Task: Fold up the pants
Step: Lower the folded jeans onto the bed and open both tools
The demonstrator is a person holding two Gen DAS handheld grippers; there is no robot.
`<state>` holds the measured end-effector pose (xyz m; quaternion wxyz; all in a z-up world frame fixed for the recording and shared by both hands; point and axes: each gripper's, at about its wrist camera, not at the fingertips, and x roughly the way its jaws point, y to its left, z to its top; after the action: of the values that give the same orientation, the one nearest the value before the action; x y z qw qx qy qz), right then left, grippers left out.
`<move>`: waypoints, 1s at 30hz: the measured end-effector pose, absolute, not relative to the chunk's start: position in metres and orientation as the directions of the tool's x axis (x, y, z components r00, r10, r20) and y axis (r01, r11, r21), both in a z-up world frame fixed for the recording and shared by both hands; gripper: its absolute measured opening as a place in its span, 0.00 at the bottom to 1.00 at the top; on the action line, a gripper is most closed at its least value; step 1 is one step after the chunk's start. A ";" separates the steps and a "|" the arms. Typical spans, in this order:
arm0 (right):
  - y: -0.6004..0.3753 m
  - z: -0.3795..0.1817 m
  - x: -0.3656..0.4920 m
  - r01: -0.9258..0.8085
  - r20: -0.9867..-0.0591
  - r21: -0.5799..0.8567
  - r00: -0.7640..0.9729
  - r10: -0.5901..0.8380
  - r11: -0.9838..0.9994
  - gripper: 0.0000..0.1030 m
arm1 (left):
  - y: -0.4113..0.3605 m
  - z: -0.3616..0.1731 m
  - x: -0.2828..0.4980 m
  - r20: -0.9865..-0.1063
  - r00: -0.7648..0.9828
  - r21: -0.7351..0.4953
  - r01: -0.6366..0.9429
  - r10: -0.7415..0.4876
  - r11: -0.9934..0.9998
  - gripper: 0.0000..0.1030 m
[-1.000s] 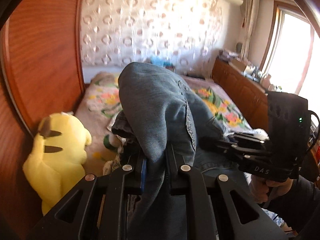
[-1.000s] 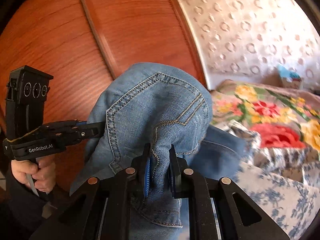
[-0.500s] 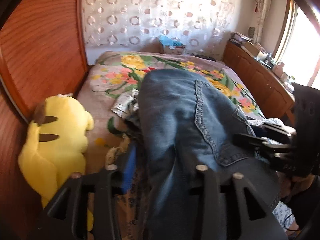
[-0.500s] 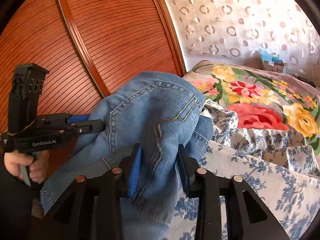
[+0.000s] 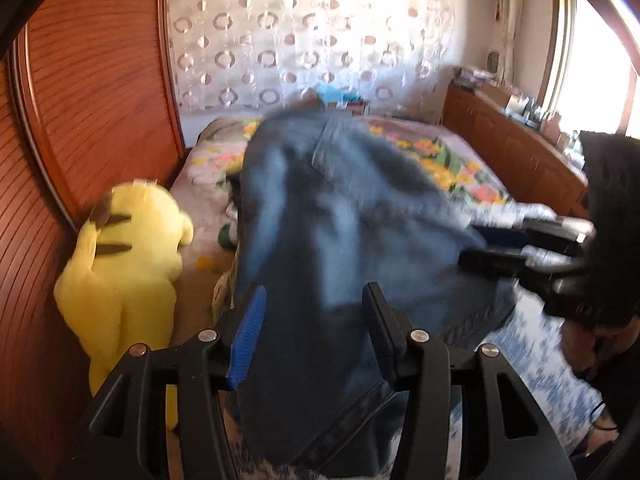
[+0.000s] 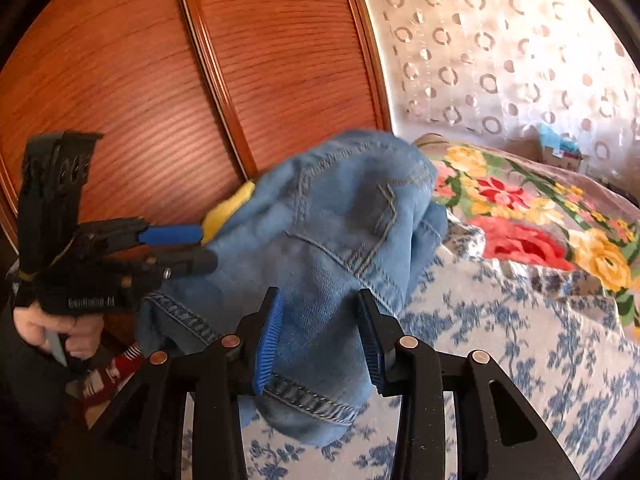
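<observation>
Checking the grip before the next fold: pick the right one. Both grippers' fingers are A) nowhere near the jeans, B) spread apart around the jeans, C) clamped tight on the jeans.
B: the left gripper and right gripper show fingers spread wide with the jeans lying loosely between.

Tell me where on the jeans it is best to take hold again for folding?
Probably the thick stitched hem, from the near side: it hangs loose and flat toward the right gripper, whose jaws stand open around the jeans.

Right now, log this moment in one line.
left gripper: open | right gripper: open | jeans: bunched between both, over bed
</observation>
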<state>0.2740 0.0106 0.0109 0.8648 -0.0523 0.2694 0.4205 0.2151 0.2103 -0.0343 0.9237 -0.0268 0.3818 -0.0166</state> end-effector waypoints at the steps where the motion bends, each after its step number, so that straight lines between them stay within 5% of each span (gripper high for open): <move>1: 0.008 0.006 0.274 -0.748 -0.518 0.139 0.504 0.691 0.649 0.38 | 0.209 -0.043 0.214 -0.718 0.695 -0.053 0.002 -0.040 0.999 0.50; 16: 0.002 -0.007 0.242 -0.683 -0.529 0.118 0.571 0.628 0.721 0.39 | 0.192 -0.048 0.190 -0.690 0.723 -0.047 0.002 -0.034 0.999 0.51; 30: -0.067 0.003 0.169 -0.601 -0.459 0.120 0.672 0.581 0.790 0.39 | 0.129 -0.018 0.156 -0.568 0.821 -0.013 0.059 -0.056 0.998 0.82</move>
<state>0.1689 -0.0674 0.0029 0.9141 -0.0206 0.2436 0.3234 0.1557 0.1294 -0.0184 0.9542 0.0027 0.2978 -0.0301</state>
